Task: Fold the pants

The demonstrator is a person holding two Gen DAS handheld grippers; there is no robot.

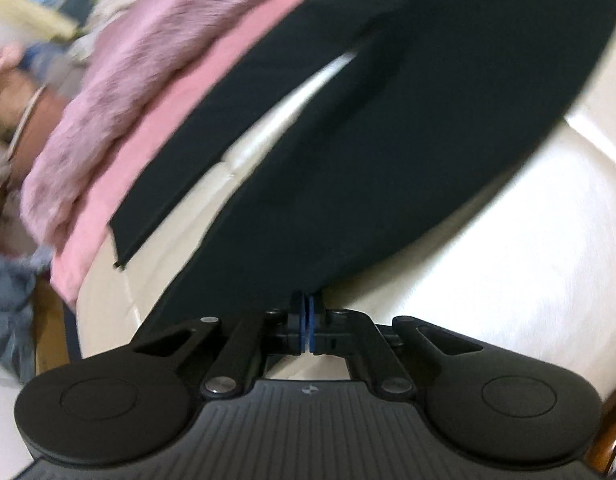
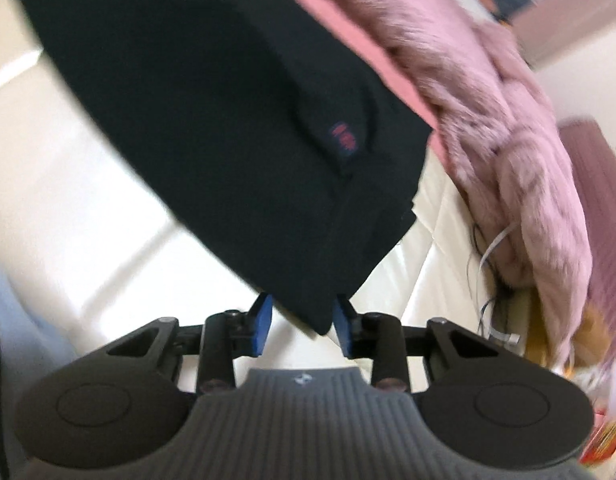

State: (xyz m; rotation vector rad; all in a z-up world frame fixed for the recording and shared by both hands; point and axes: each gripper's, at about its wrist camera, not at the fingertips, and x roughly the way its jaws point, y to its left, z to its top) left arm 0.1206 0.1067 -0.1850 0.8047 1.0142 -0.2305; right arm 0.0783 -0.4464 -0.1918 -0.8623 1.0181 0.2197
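Black pants (image 1: 388,140) lie spread on a cream leather cushion (image 1: 488,264), with both legs running away up the left wrist view. My left gripper (image 1: 307,300) is at the near edge of one leg, its blue pads pressed together on the fabric's rim. In the right wrist view the pants (image 2: 208,120) show a small red mark near a pocket. Their near corner hangs between the blue pads of my right gripper (image 2: 303,312). The right pad (image 2: 344,324) touches the cloth, while the left pad stands apart from it.
A fluffy pink blanket (image 1: 120,92) and a smooth pink cloth (image 1: 104,208) lie along the far side of the pants. The blanket (image 2: 508,128) also fills the right of the right wrist view, with a white cable (image 2: 496,248) beneath it. Grey cloth (image 1: 8,304) sits beyond the cushion's left edge.
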